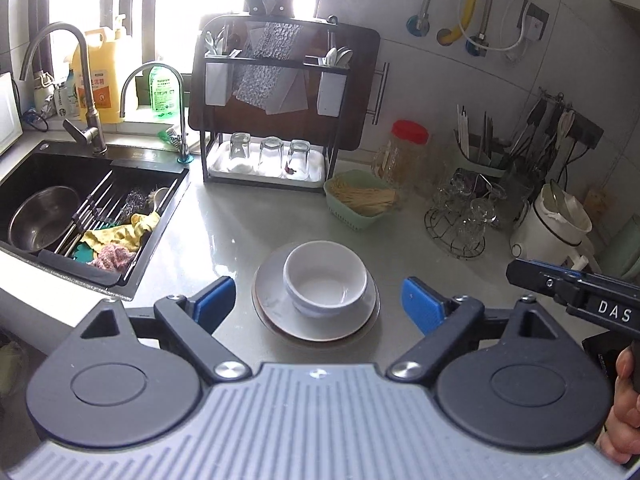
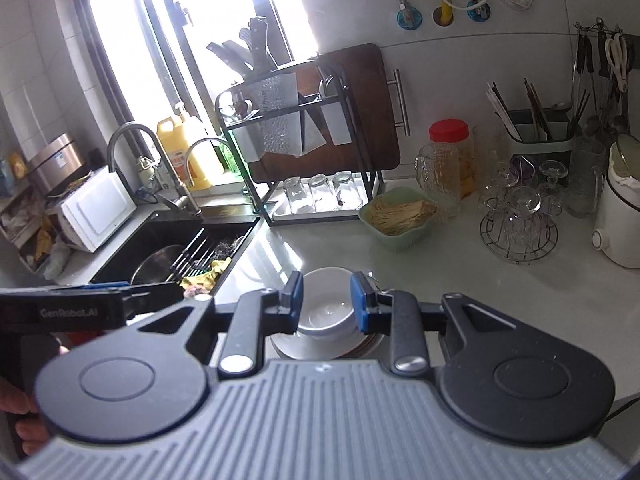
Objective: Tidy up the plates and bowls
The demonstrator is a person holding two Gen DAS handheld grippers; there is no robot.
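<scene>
A round white bowl point(image 1: 325, 277) sits upright on a small stack of round pale plates point(image 1: 316, 320). The stack rests on the shiny grey counter point(image 1: 224, 216), just beside the black sink point(image 1: 120, 184).

The left gripper point(image 1: 318, 300) is spread wide and holds nothing. The dishes show between its blue pads point(image 1: 420, 304).

The right gripper point(image 2: 326, 300) is open more narrowly. It holds nothing, and the bowl shows between its tips.

The dishes are already piled up neatly. This could be a finished pile, or a pile waiting to be carried somewhere else. I cannot tell which.

A green basket of thin yellow sticks point(image 1: 360, 200) and a wire stand of clear glasses point(image 1: 460, 216) stand behind the stack. They are breakable and near.
</scene>
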